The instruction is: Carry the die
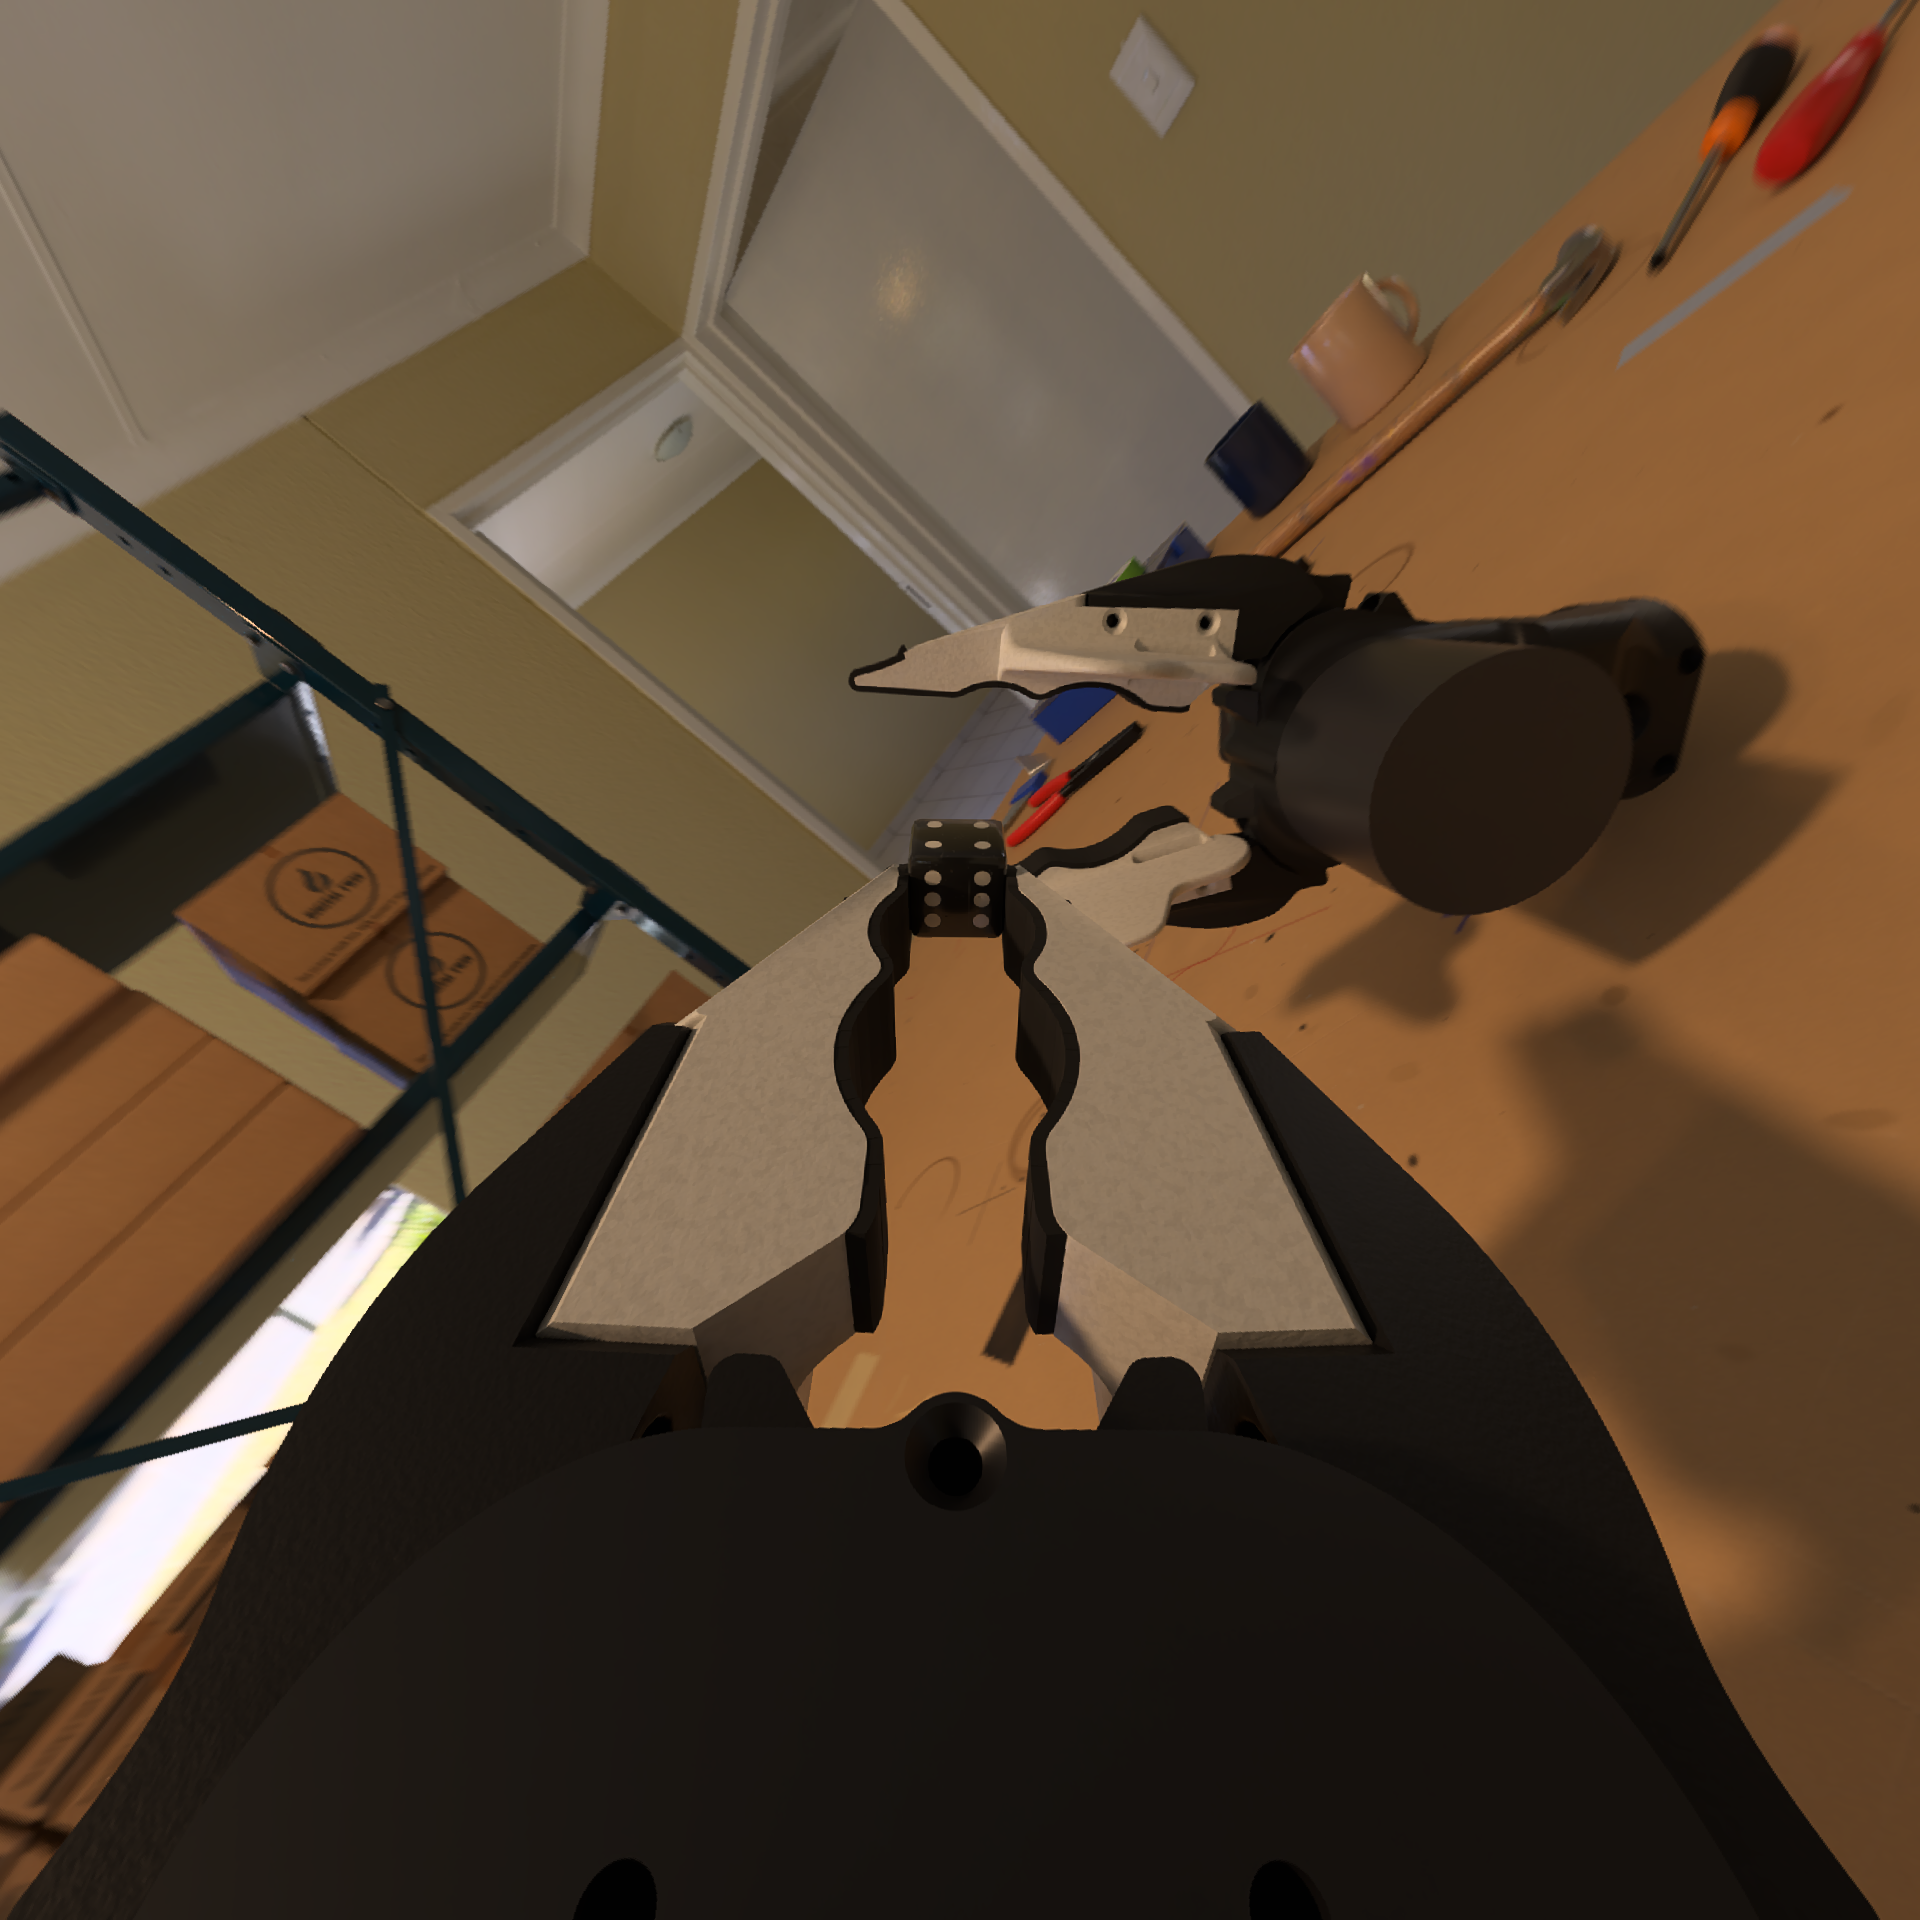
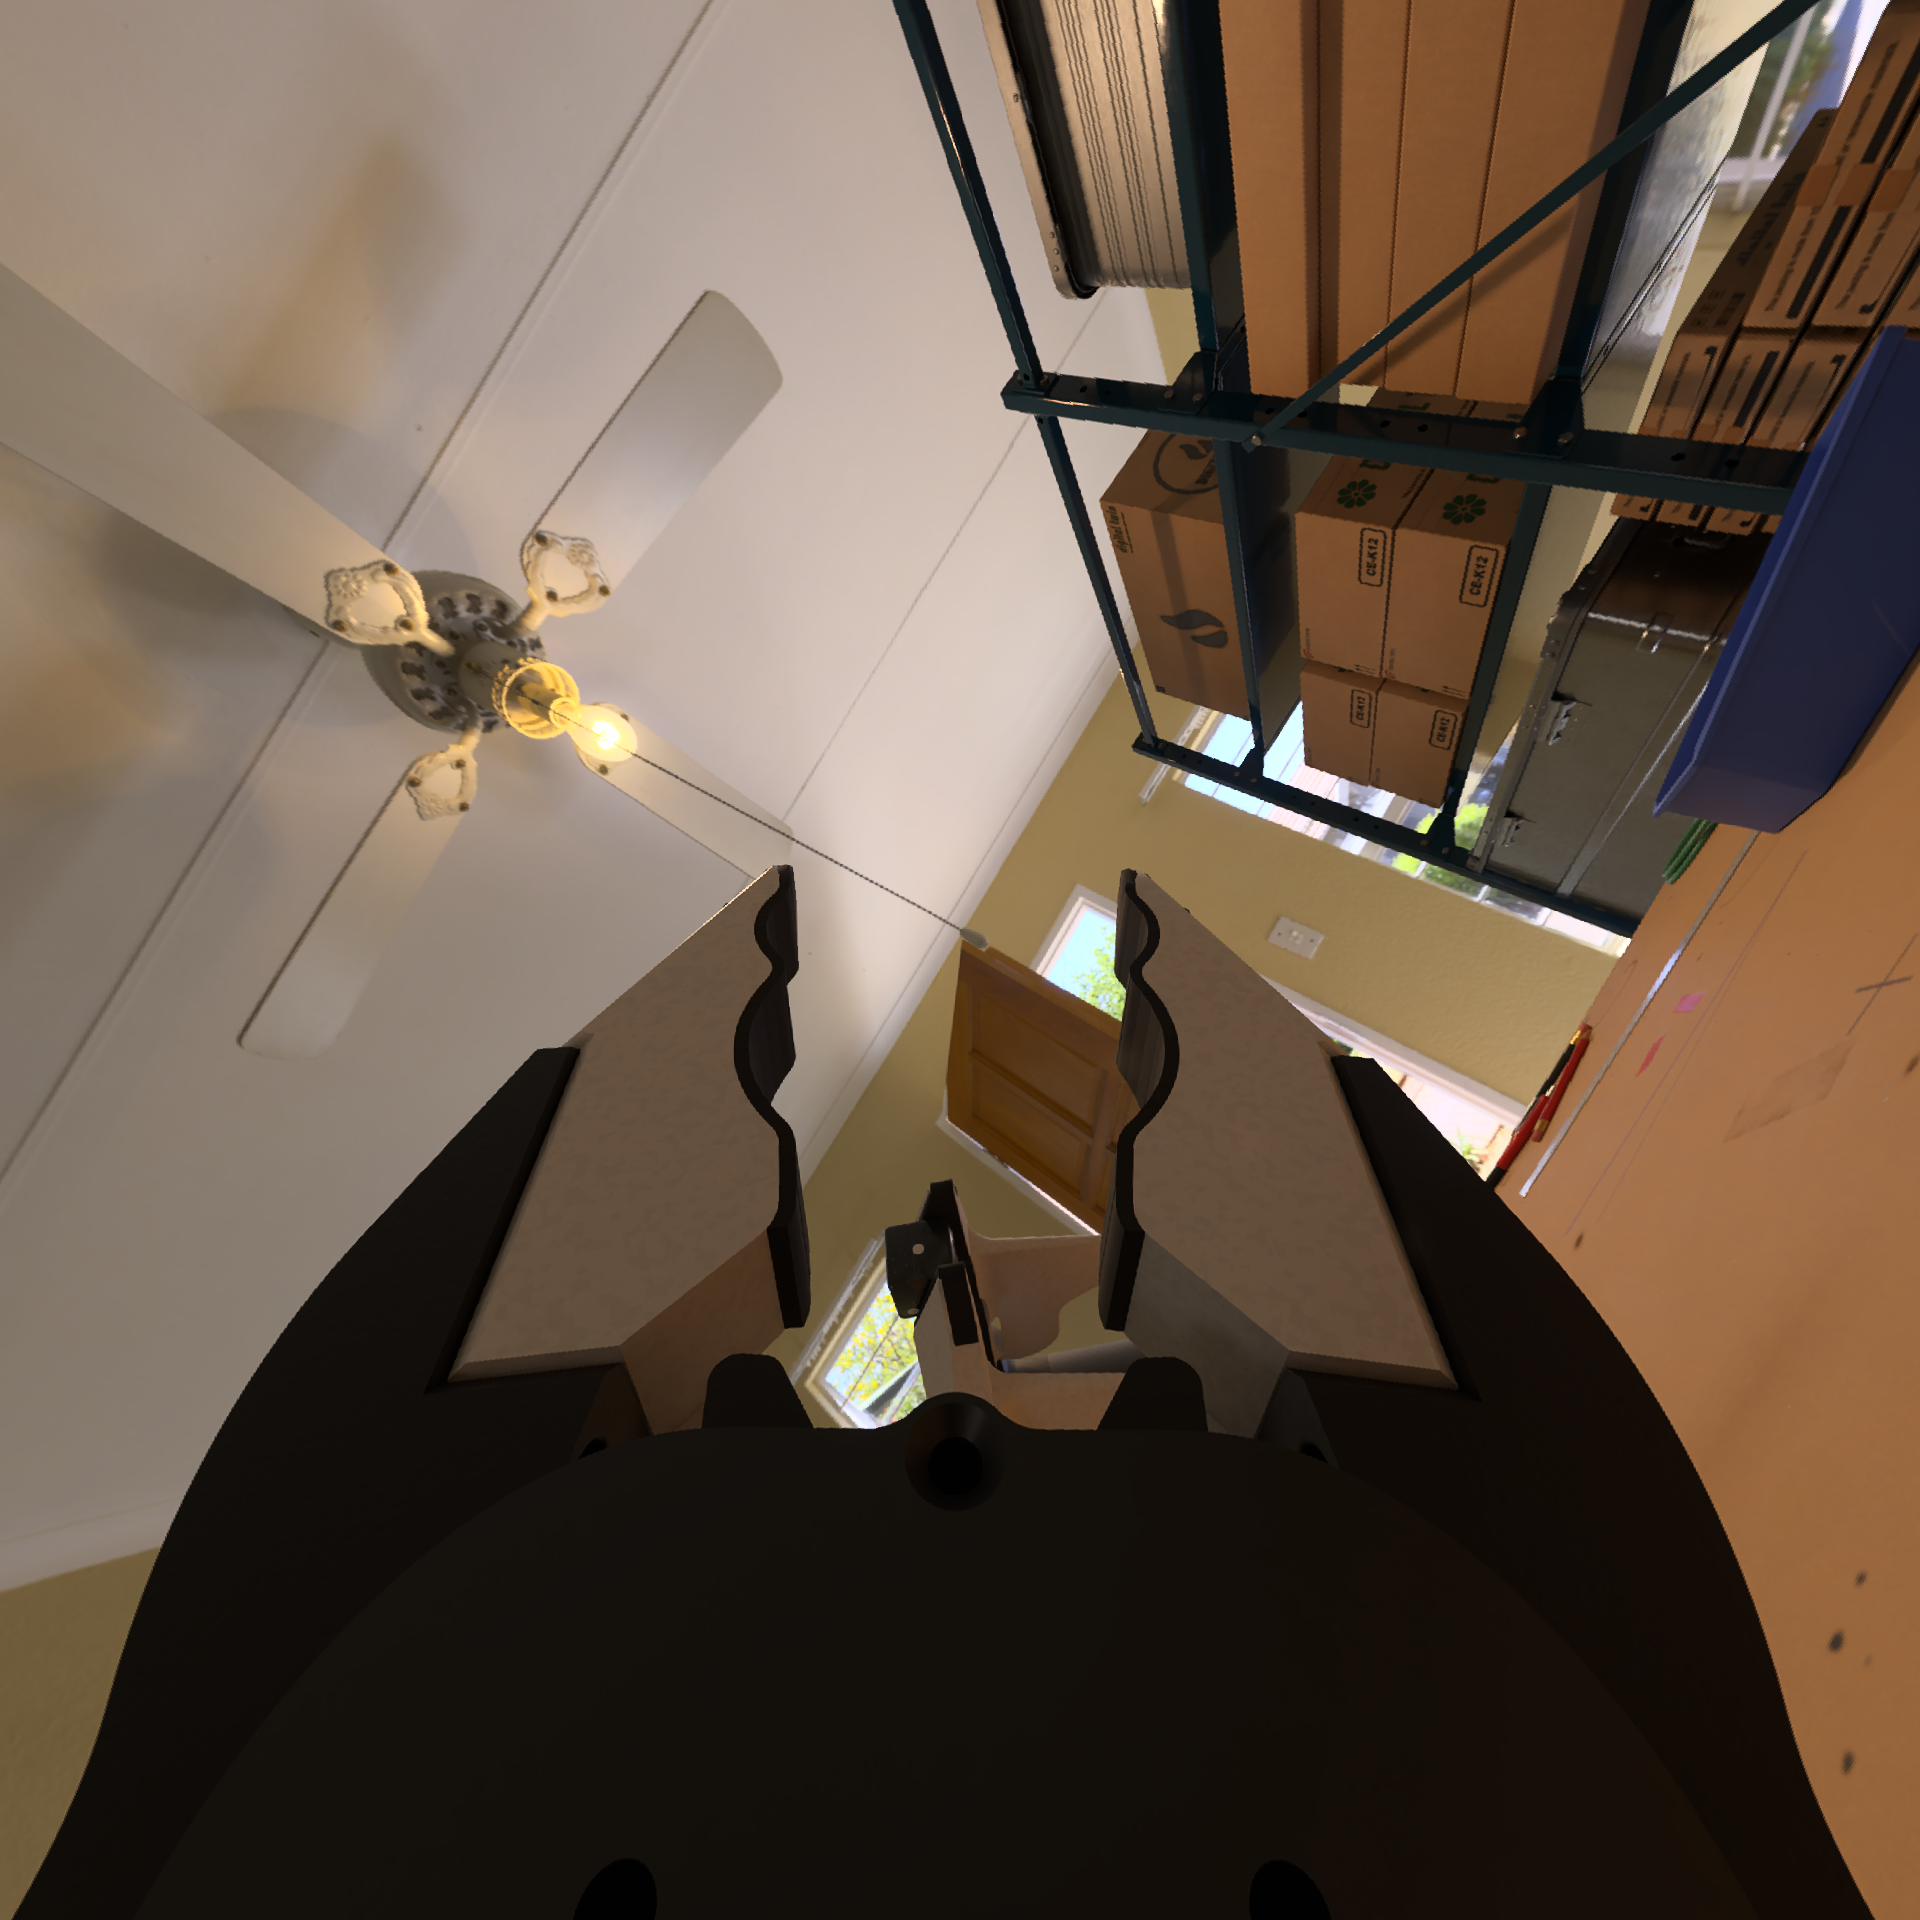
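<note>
The die [image 1: 956, 878] is a small black cube with white pips. My left gripper [image 1: 956, 914] is shut on it at the fingertips and holds it above the brown table [image 1: 1558, 1091]. My right gripper [image 1: 945, 774] shows in the left wrist view just beyond and right of the die, lying sideways over the table, open and empty. In the right wrist view the right gripper [image 2: 956, 883] is open with nothing between its fingers and points up at the ceiling. Part of the left gripper [image 2: 966, 1309] shows low between the right fingers.
On the table's far side lie a pink mug [image 1: 1361, 343], a dark blue cup [image 1: 1257, 457], a hammer [image 1: 1455, 384], two screwdrivers [image 1: 1725, 125] and red-handled pliers [image 1: 1070, 790]. A blue bin [image 2: 1808, 623] sits at the table edge. A metal shelf with cardboard boxes [image 2: 1382, 582] stands beside it.
</note>
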Controlling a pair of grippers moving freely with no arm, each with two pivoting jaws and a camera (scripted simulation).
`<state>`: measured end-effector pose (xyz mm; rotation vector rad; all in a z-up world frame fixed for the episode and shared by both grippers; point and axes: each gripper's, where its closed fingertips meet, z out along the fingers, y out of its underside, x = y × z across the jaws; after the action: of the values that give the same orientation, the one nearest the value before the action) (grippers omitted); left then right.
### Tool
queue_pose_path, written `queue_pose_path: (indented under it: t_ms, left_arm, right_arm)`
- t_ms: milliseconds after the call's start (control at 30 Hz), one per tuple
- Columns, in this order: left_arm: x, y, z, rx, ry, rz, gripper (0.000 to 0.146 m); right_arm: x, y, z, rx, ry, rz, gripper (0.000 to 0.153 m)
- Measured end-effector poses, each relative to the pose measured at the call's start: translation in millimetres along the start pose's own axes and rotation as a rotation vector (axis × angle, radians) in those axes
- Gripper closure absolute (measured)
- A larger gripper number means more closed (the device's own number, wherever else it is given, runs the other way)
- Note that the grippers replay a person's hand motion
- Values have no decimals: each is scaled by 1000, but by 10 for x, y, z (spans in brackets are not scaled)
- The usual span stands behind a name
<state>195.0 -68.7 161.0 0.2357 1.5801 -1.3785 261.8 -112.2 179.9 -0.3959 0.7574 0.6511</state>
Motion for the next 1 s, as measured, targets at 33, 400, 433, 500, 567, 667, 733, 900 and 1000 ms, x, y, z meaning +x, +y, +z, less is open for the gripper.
queue_pose_path:
  t_ms: [33,400,433,500,567,667,733,900,1000]
  left_arm:
    - [-4,-5,-1,-11,-13,34,130]
    - [-487,153,-279,-173,-164,271,130]
    - [-550,194,-324,-202,-173,293,130]
    - [-645,283,-395,-267,-186,319,130]
    - [-713,372,-445,-336,-199,334,130]
    - [-744,510,-466,-447,-186,349,130]
    - [-751,577,-449,-501,-170,361,130]
    - [-804,676,-359,-592,-106,390,130]
    - [-853,758,-266,-664,-61,430,130]
  right_arm:
    - [9,1,-1,2,-2,10,91]
    - [64,-160,85,-360,373,-452,91]
    - [56,-276,132,-417,440,-572,93]
    - [46,-576,284,-531,580,-857,99]
    - [84,-985,489,-640,762,-1198,108]
    - [274,-1507,806,-839,1007,-1508,133]
    - [485,-1678,961,-998,1102,-1472,146]
    - [833,-1823,1087,-1235,1244,-1304,152]
    - [852,-1827,1100,-1292,1289,-1258,152]
